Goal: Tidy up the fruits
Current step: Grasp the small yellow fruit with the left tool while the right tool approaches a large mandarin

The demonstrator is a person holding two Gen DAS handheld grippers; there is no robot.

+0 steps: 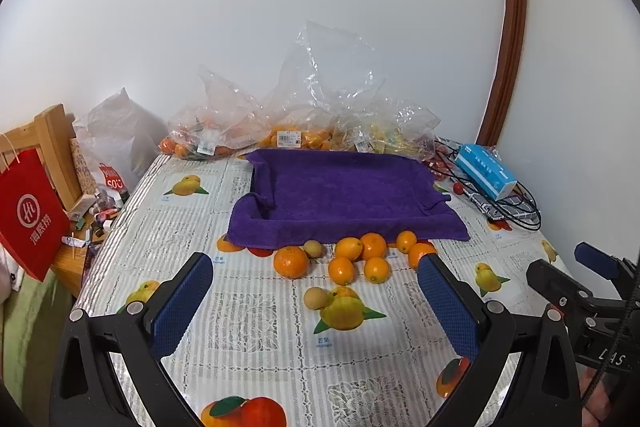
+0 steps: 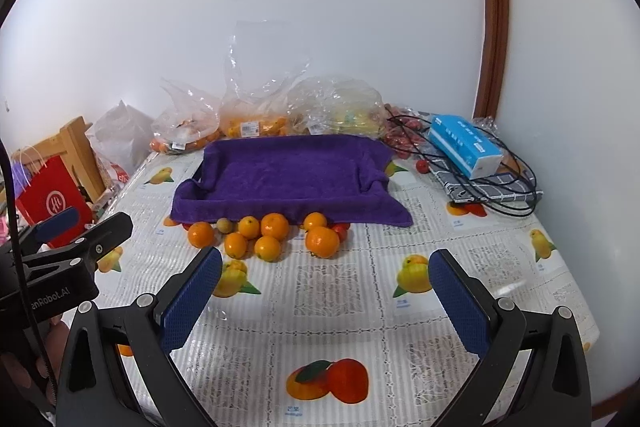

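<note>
Several oranges lie in a loose cluster on the fruit-print tablecloth, against the front edge of a purple towel-lined tray. The tray has no fruit in it. One small brown round fruit sits among the oranges and another lies alone nearer to me. A red tomato peeks out at the cluster's right end. My left gripper hangs open just short of the cluster, holding nothing. My right gripper is open too, a little back from the oranges.
Clear plastic bags of fruit line the wall behind the tray. A blue tissue pack lies on black cables at the back right, with small red fruits beside it. At the table's left stand a red paper bag and a wooden chair.
</note>
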